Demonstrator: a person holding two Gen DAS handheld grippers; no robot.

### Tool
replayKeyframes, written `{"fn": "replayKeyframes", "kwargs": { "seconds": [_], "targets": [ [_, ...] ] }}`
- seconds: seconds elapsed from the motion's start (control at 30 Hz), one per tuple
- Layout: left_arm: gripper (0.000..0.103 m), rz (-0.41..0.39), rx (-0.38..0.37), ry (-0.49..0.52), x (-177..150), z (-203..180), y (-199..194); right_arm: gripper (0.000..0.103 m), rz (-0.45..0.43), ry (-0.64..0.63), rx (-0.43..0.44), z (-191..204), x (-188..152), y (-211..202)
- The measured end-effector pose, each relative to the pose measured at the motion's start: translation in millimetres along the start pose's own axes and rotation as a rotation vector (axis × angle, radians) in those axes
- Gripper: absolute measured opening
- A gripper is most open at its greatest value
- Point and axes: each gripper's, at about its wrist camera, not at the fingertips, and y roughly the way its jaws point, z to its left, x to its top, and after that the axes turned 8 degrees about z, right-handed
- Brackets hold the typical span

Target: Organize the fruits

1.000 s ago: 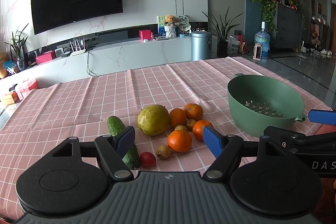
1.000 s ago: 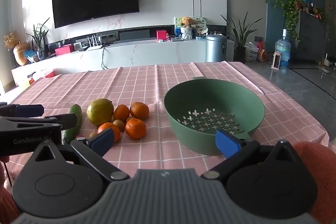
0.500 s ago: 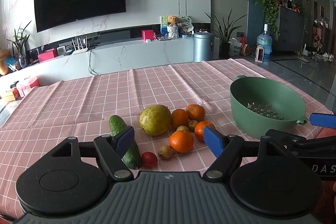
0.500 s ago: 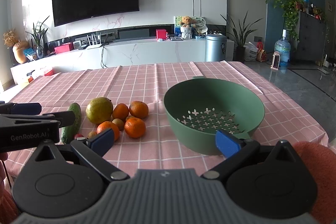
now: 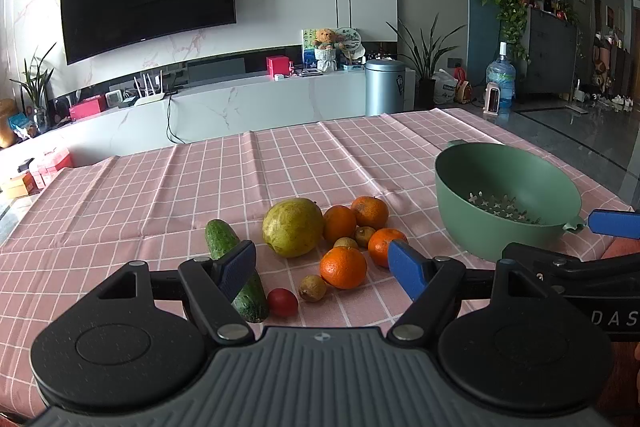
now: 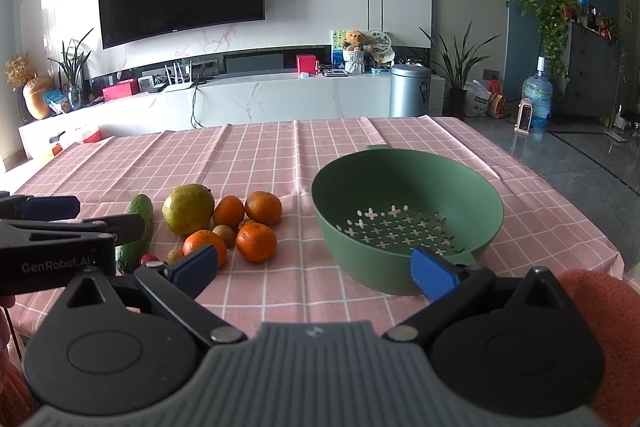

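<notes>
Both hand-held grippers, left hand-held gripper [image 5: 322, 267] and right hand-held gripper [image 6: 316, 267], hover open and empty, so nothing seems sorted yet; next, the left must likely close on the nearest orange [image 5: 343, 267] at lower centre for the green colander [image 6: 492, 195].

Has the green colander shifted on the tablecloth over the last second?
No. The green colander sits on the same checks of the tablecloth, as far from the oranges; only the cameras drifted slightly.

Right hand-held gripper [image 6: 315, 265] spread wide, green colander [image 6: 404, 187] ahead, fruit pile [image 6: 224, 219] to its left on pink checked tablecloth [image 6: 260, 155]
</notes>
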Motion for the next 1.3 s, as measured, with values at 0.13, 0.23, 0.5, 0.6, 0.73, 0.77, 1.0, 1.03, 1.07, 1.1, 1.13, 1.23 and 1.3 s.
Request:
{"fn": "replayKeyframes", "kwargs": {
  "seconds": [0.13,0.23,0.5,0.6,0.73,0.77,1.0,1.03,1.07,1.1,1.13,1.23,1.3],
  "targets": [
    [0.088,0.0,0.001,-0.001,0.1,-0.3,0.0,0.099,0.0,-0.001,-0.001,0.0,0.1,-0.9],
    [0.088,0.001,0.0,-0.002,0.1,-0.3,0.0,0.099,0.002,-0.002,-0.003,1.2,0.3,-0.7],
    [0.088,0.002,0.0,0.002,0.0,-1.3,0.1,0.099,0.007,-0.011,-0.014,2.8,0.8,-1.0],
    [0.088,0.002,0.0,0.002,-0.4,-1.6,-0.1,0.099,0.009,-0.013,-0.015,2.9,0.7,-1.1],
    [0.088,0.003,-0.001,0.0,-0.5,-1.2,-0.1,0.099,0.013,-0.021,-0.022,4.8,1.5,-0.8],
    [0.088,0.003,-0.002,0.0,-0.6,-1.3,-0.2,0.099,0.014,-0.022,-0.023,5.3,1.7,-0.8],
    [0.088,0.003,-0.003,-0.001,-0.4,-0.6,-0.4,0.099,0.018,-0.026,-0.028,7.0,2.6,-0.5],
    [0.088,0.003,-0.003,-0.001,-0.4,-0.6,-0.3,0.099,0.019,-0.027,-0.028,7.2,2.8,-0.3],
    [0.088,0.003,-0.003,-0.001,-0.5,-0.6,-0.3,0.099,0.019,-0.027,-0.028,7.1,2.8,-0.3],
    [0.088,0.003,-0.003,0.0,-0.5,-0.7,-0.3,0.099,0.019,-0.027,-0.028,7.1,2.7,-0.3],
    [0.088,0.003,-0.003,0.0,-0.4,-0.6,-0.3,0.099,0.019,-0.027,-0.028,7.0,2.7,-0.3],
    [0.088,0.004,-0.003,0.0,-0.4,-0.5,-0.3,0.099,0.019,-0.027,-0.028,6.8,2.5,-0.2],
    [0.088,0.007,-0.002,-0.001,-0.3,-0.1,-0.3,0.099,0.02,-0.029,-0.029,7.0,2.4,-0.2]
  ]
}}
